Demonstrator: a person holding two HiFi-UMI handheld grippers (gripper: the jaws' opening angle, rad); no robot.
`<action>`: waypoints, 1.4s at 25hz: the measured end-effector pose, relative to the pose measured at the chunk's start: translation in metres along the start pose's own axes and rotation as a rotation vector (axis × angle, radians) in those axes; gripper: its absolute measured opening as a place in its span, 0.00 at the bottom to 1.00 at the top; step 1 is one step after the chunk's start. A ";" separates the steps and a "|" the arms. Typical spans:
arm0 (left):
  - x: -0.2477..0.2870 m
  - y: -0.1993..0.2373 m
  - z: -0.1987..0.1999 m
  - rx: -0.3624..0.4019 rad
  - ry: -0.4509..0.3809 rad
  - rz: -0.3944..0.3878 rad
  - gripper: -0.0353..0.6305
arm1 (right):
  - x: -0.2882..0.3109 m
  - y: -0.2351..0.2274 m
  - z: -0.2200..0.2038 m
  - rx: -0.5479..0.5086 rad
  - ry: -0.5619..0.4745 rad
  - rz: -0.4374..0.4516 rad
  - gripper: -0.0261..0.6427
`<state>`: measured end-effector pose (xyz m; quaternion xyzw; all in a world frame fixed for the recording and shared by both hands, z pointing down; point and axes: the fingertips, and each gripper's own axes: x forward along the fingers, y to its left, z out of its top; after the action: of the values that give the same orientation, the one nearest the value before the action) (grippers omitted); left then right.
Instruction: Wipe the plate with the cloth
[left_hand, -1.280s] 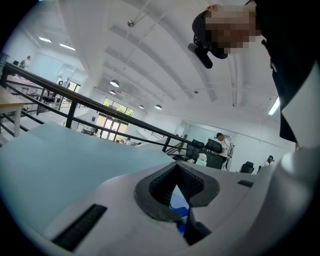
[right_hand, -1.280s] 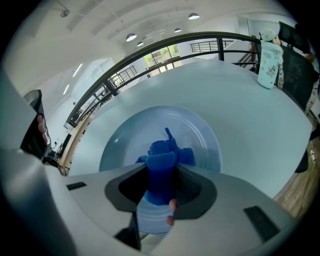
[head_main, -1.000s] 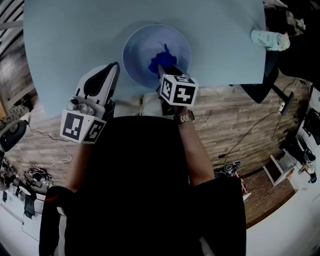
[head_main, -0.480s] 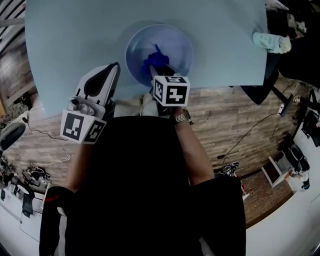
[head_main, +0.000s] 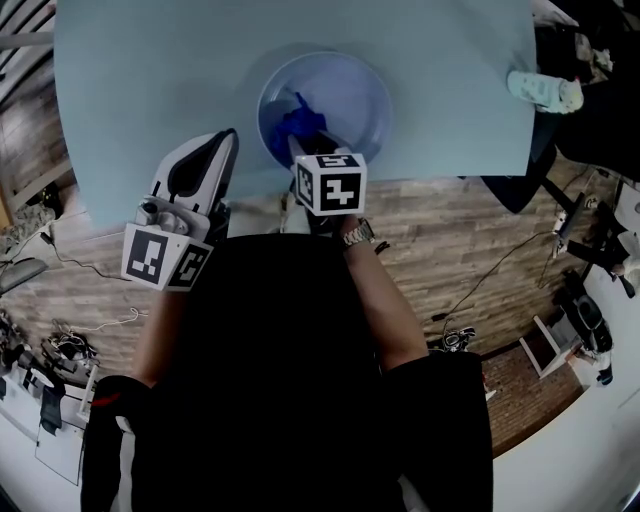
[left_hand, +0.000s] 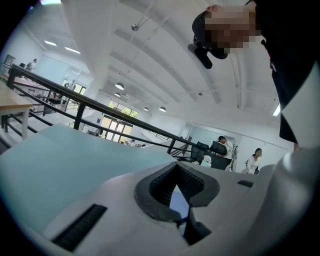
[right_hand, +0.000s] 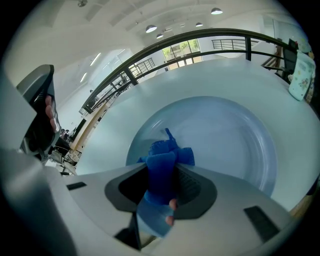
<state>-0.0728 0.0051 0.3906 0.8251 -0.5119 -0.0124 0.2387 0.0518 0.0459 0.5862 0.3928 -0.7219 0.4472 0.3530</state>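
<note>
Right gripper (head_main: 298, 140) pinches the blue cloth (head_main: 288, 120) on the plate (head_main: 355, 95), upper centre. Left gripper (head_main: 230, 133), at left, is closed and empty.

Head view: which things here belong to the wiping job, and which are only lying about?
Belong to the job:
- plate
- blue cloth, inside the plate
- right gripper, shut on the cloth
- table, under the plate

Lying about:
- patterned packet, at the table's corner
- left gripper, holding nothing, apart from the plate
</note>
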 end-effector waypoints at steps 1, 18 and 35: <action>-0.001 0.001 0.000 0.000 -0.002 0.004 0.06 | 0.001 0.002 0.001 -0.005 0.001 0.004 0.21; -0.012 0.009 0.003 -0.008 -0.018 0.038 0.05 | -0.002 0.022 0.013 -0.041 -0.018 0.051 0.21; 0.015 -0.027 -0.002 0.012 0.008 -0.053 0.06 | -0.048 -0.034 0.013 0.045 -0.094 -0.018 0.21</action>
<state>-0.0425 0.0033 0.3851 0.8397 -0.4892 -0.0123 0.2354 0.1010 0.0358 0.5533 0.4276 -0.7239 0.4412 0.3139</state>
